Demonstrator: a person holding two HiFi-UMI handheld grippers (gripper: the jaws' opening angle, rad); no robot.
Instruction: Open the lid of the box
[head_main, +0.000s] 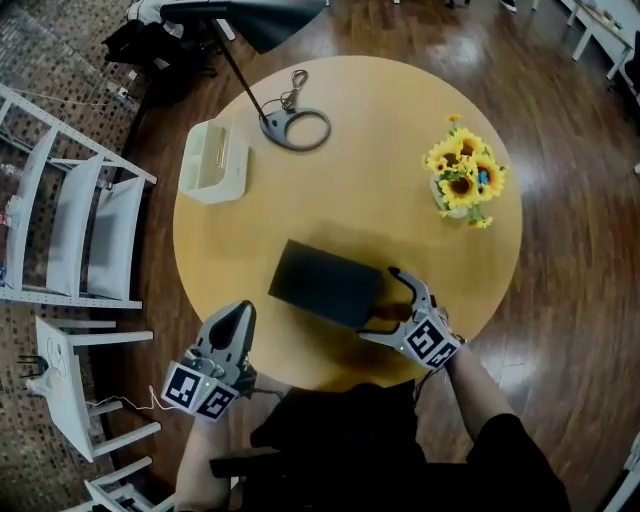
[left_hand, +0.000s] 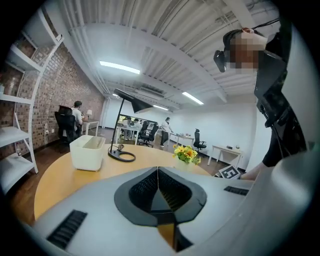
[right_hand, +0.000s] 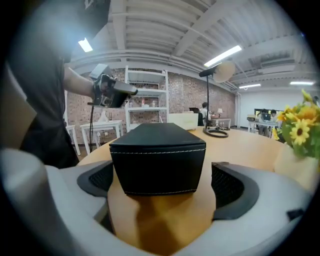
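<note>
A black rectangular box (head_main: 325, 283) with white stitching lies shut on the round wooden table (head_main: 400, 130), near its front edge. My right gripper (head_main: 382, 303) stands open with one jaw on each side of the box's right end. In the right gripper view the box (right_hand: 157, 157) fills the space between the fingers (right_hand: 230, 185), with a narrow gap on each side. My left gripper (head_main: 243, 308) is shut and empty at the table's front left edge, left of the box. Its closed jaws (left_hand: 158, 172) point across the table.
A white open container (head_main: 213, 160) stands at the table's back left, and a black desk lamp's ring base (head_main: 295, 128) lies beside it. A vase of sunflowers (head_main: 462, 180) stands at the right. White shelving (head_main: 60, 230) stands off the table to the left.
</note>
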